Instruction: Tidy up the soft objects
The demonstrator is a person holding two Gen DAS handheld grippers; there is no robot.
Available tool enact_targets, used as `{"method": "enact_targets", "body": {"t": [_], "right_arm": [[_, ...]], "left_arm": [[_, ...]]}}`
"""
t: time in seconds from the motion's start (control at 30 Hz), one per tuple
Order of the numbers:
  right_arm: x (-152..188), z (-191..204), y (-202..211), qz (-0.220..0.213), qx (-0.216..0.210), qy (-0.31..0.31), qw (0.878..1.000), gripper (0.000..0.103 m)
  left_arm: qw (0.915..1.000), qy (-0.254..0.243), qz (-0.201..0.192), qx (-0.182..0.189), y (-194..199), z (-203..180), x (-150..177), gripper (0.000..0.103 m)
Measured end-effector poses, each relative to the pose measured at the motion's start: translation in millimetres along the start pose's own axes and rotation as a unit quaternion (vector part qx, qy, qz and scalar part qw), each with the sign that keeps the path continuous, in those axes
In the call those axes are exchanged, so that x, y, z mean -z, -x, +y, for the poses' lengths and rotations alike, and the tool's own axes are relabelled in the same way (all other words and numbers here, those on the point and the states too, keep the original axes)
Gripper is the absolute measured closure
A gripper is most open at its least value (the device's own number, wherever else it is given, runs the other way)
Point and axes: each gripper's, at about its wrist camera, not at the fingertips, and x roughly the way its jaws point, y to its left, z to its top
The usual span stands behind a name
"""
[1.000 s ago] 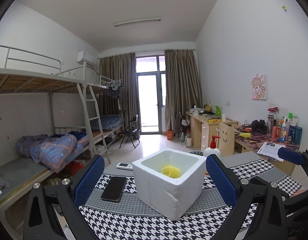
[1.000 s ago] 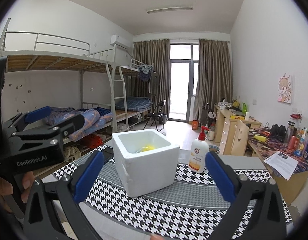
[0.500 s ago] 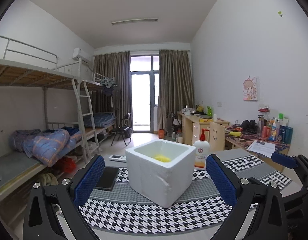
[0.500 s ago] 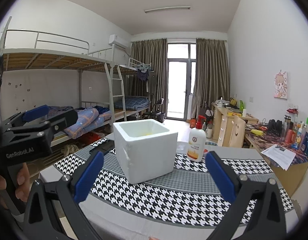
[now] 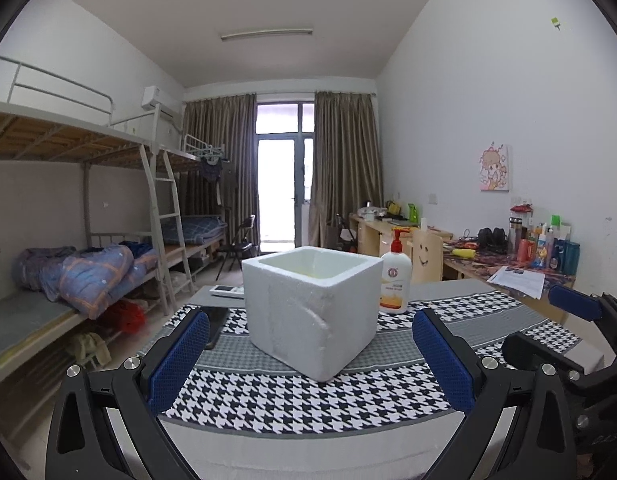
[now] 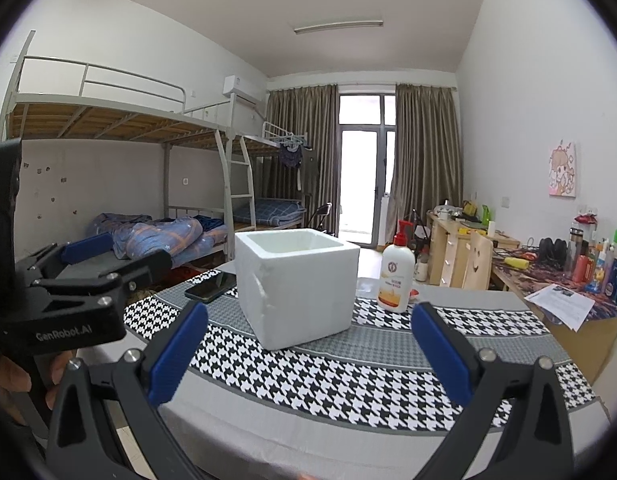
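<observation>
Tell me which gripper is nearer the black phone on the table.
Left. The left gripper faces the foam box, with the black phone just beyond its left finger. The right gripper sits farther right, with the phone farther off.

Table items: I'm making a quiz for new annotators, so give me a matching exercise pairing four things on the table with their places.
Things:
1. foam box
2. lotion bottle
3. phone
4. remote

Places:
A. flat on the cloth, left of the box
B. middle of the houndstooth cloth
C. far left edge, beyond the cloth
D. upright, right of the box

Pairs: 1-B, 2-D, 3-A, 4-C
</observation>
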Motion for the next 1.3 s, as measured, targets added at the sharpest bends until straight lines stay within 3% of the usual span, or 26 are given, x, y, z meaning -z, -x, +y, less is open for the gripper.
{"method": "enact_targets", "body": {"t": [0.47,0.87,1.3], "right_arm": [[34,5,26,0.003,0.001,-0.002,1.000,0.000],[34,4,38,0.002,0.006,-0.011,1.000,0.000],[44,-1,23,0.015,0.001,-0.022,1.000,0.000]], "left_arm": [[1.0000,0.004,-0.004,0.002,25,-4,27,0.001],[1.0000,0.000,-0.006,0.004,41,-8,29,0.001],[0.9999,0.005,0.009,0.008,24,-5,36,0.001]]}}
